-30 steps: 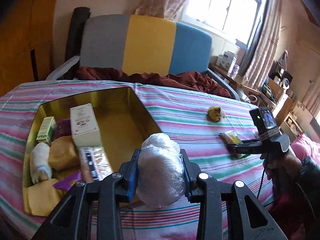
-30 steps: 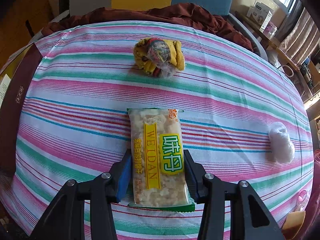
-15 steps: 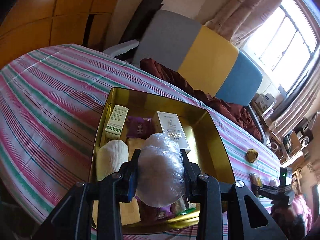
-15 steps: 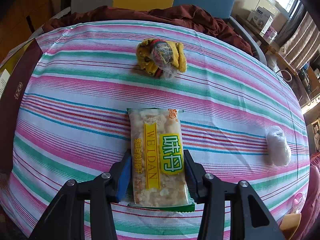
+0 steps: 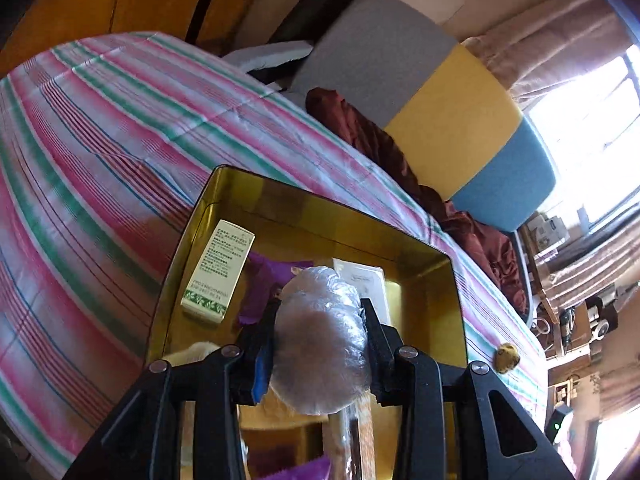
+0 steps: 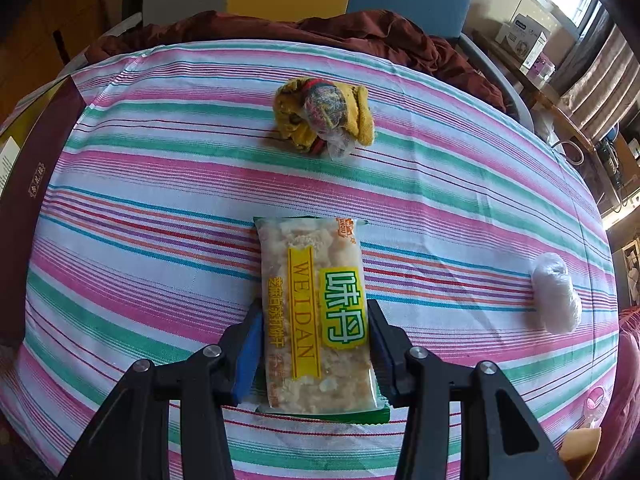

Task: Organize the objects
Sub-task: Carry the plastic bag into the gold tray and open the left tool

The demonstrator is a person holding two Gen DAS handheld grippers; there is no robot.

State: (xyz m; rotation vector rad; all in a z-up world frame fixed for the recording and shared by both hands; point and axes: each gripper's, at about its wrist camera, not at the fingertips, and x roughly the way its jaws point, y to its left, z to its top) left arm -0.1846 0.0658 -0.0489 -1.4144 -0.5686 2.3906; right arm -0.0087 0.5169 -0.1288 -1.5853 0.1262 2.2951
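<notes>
left gripper (image 5: 320, 344) is clamped on a plastic-wrapped ball (image 5: 320, 340), both pads pressed into its sides, hanging over the gold tin (image 5: 458, 312). right gripper (image 6: 316, 340) is closed across the near half of a snack pack (image 6: 316, 312), which looks flat on the striped cloth (image 6: 160, 240)

risks, near to far:
- ball wrap is slick and soft, grip sits at mid-body; it could squirt out before it's over a free spot
- tin floor under the ball is crowded: green-white box (image 5: 218, 268), purple wrapper (image 5: 264, 284), white box (image 5: 366, 284) behind the ball, more packets at the near edge that I can't identify. a drop from here probably lands on top of something and rolls, or ends up tilted on the pile
- free floor looks to be on the tin's right side; overshoot that way and the fingers hit the tin wall
- pack is held only by its near end, far end unsupported; it will likely droop on lift and may drag on the cloth
- still loose on the cloth: yellow bundle (image 6: 324, 120) beyond the pack and a second wrapped ball (image 6: 556, 292) well off to the right near the table edge; a careless sweep could knock that one off
</notes>
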